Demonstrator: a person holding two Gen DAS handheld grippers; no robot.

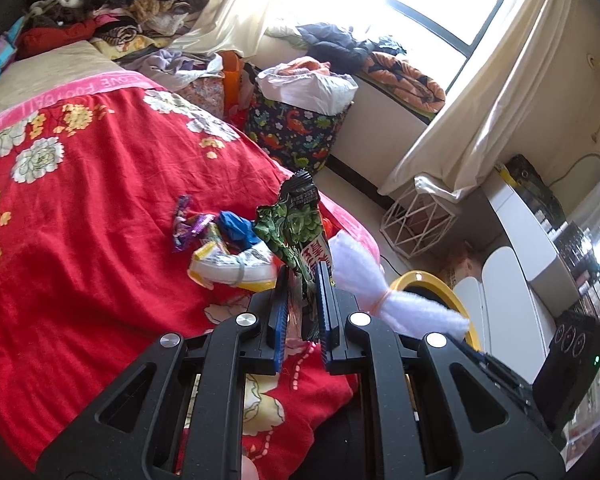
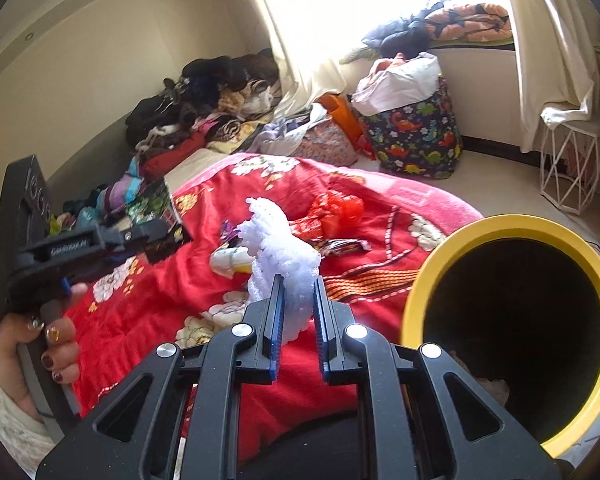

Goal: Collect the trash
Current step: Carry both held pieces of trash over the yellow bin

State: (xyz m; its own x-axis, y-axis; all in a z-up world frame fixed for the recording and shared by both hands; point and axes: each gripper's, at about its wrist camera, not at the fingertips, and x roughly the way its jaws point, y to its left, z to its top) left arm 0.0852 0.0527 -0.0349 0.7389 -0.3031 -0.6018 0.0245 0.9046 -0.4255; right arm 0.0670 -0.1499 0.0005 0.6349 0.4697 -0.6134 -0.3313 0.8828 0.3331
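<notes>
My left gripper (image 1: 303, 280) is shut on a green and black snack wrapper (image 1: 296, 220), held upright above the red floral blanket (image 1: 80, 240). My right gripper (image 2: 297, 288) is shut on a white fluffy bundle (image 2: 280, 240), which also shows in the left wrist view (image 1: 364, 276). A yellow-rimmed black bin (image 2: 512, 320) stands right of the right gripper, mouth facing me. Loose trash lies on the blanket: a white and yellow packet (image 1: 232, 268), a blue scrap (image 1: 236, 226), a purple wrapper (image 1: 184, 224), a red plastic bag (image 2: 336, 208) and a dark wrapper (image 2: 342, 246).
A dinosaur-print basket (image 2: 416, 136) with white bags stands on the floor by the window. A white wire stand (image 2: 568, 168) is to its right. Clothes are piled (image 2: 204, 100) at the bed's far end. The left gripper (image 2: 100, 240) shows in the right wrist view.
</notes>
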